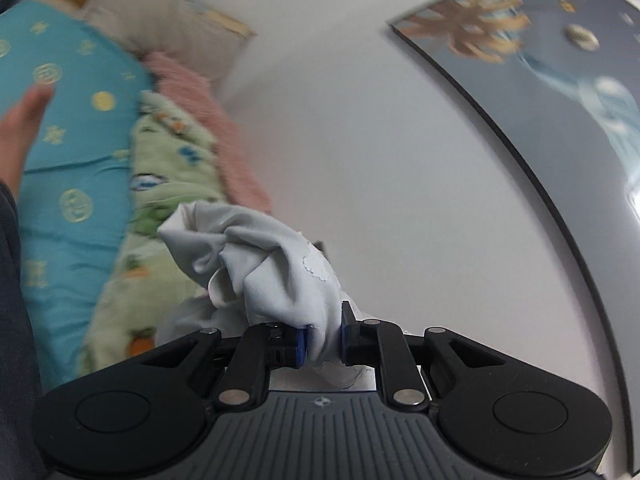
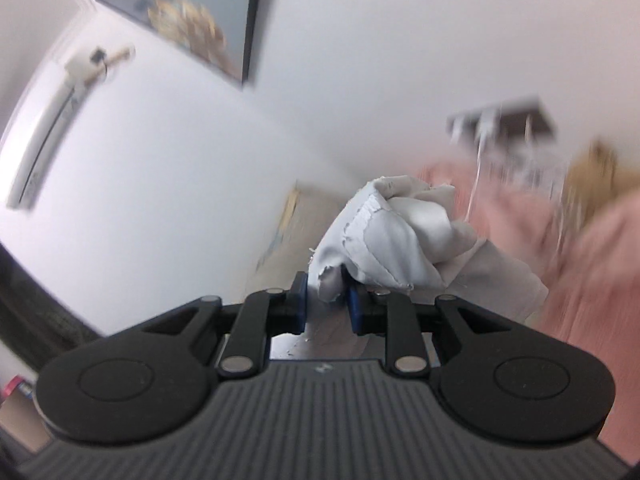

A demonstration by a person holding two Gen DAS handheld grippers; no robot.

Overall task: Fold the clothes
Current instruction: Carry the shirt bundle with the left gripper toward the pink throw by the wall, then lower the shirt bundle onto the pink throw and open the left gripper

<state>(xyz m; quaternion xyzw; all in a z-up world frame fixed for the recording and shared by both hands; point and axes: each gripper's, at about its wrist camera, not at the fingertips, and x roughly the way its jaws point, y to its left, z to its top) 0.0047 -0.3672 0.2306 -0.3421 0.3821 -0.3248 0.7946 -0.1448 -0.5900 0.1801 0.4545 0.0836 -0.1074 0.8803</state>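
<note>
Bedding at left of the left wrist view is motion-blurred: teal quilt (image 1: pixel 72 168), green blanket (image 1: pixel 160 184), pink cloth (image 1: pixel 208 120), pillow (image 1: pixel 160 20). A hand (image 1: pixel 20 128) is cut by the left edge. Picture (image 1: pixel 560 80) runs off frame at right. The pale cloth (image 1: pixel 272 256) hangs below the left gripper (image 1: pixel 323 344), lower part hidden. Right wrist view: shelf (image 2: pixel 504 124) and pink bedding (image 2: pixel 580 248) smeared, can't ID items; picture (image 2: pixel 180 12) cut at top.

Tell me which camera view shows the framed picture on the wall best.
The left wrist view: the framed picture fills the upper right, its gold and pale blue motif readable along a long stretch of dark frame. The right wrist view catches only a blurred corner of it at the top.
</note>
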